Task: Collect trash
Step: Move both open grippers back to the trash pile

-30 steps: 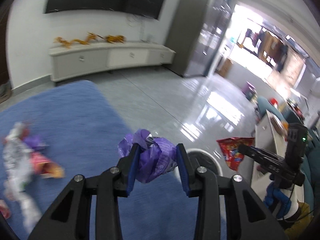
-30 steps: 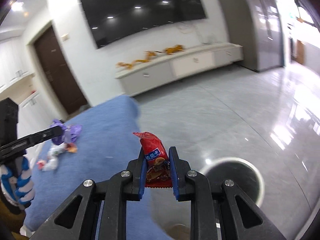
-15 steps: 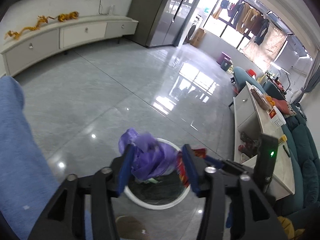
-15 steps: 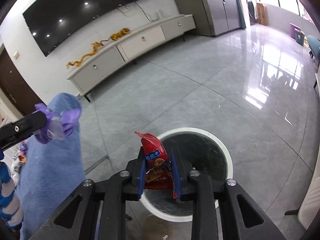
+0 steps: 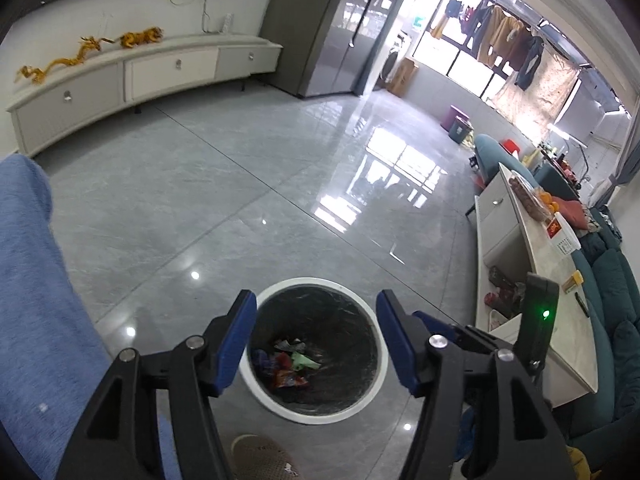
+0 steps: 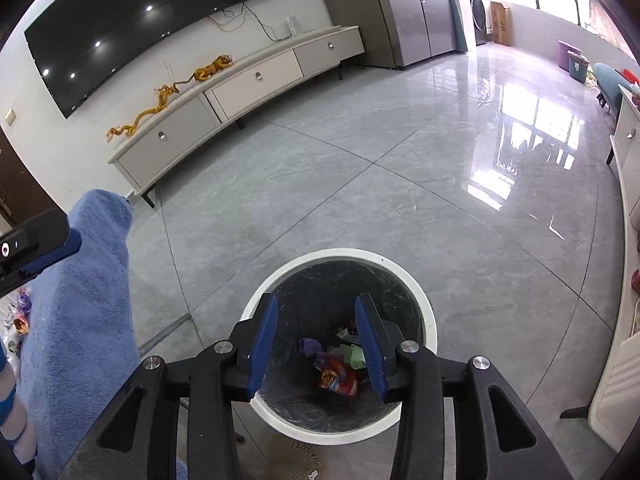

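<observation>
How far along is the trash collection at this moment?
Done: red and purple wrappers lie in the white-rimmed round bin. In hand: nothing; the left tool and right tool have just been opening, empty. Left: more litter beyond the blue cloth.

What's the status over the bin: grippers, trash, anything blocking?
Left gripper and right gripper open, jaws just opened, nothing between them. Purple wrapper and red packet down in the trash bin. Nothing blocking the bin.
</observation>
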`<action>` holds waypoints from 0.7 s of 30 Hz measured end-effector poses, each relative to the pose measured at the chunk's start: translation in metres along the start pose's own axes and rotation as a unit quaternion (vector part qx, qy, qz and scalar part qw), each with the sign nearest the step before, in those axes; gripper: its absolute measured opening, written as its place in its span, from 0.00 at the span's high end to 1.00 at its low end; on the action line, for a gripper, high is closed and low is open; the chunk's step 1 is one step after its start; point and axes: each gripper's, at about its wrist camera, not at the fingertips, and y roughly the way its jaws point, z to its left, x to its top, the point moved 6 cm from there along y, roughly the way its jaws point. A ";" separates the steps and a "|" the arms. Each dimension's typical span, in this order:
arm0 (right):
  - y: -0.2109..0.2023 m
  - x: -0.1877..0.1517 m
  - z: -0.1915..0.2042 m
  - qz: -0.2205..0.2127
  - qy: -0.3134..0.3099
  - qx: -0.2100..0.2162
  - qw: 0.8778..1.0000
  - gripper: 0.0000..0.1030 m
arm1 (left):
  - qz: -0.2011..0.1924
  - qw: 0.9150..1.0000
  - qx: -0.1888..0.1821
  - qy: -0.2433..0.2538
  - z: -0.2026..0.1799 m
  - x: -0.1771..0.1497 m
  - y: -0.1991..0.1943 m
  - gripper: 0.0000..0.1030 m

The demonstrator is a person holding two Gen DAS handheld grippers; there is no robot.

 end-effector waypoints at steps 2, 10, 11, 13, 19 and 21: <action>-0.005 0.000 0.007 -0.002 -0.005 0.005 1.000 0.63 | -0.004 1.000 0.005 -0.003 0.007 -0.006 -0.011 0.42; -0.027 -0.004 0.060 -0.007 -0.047 0.036 0.998 0.63 | -0.025 0.999 0.036 -0.015 0.048 -0.037 -0.076 0.42; -0.029 -0.005 0.069 -0.006 -0.056 0.041 0.998 0.63 | -0.028 0.999 0.040 -0.019 0.054 -0.042 -0.084 0.41; -0.033 -0.007 0.084 -0.005 -0.071 0.048 0.996 0.63 | -0.036 0.997 0.055 -0.028 0.070 -0.051 -0.103 0.42; -0.046 -0.014 0.143 -0.004 -0.126 0.076 0.989 0.63 | -0.064 0.992 0.091 -0.061 0.115 -0.073 -0.155 0.42; -0.051 -0.016 0.165 -0.004 -0.147 0.086 0.985 0.63 | -0.074 0.989 0.102 -0.074 0.131 -0.080 -0.171 0.42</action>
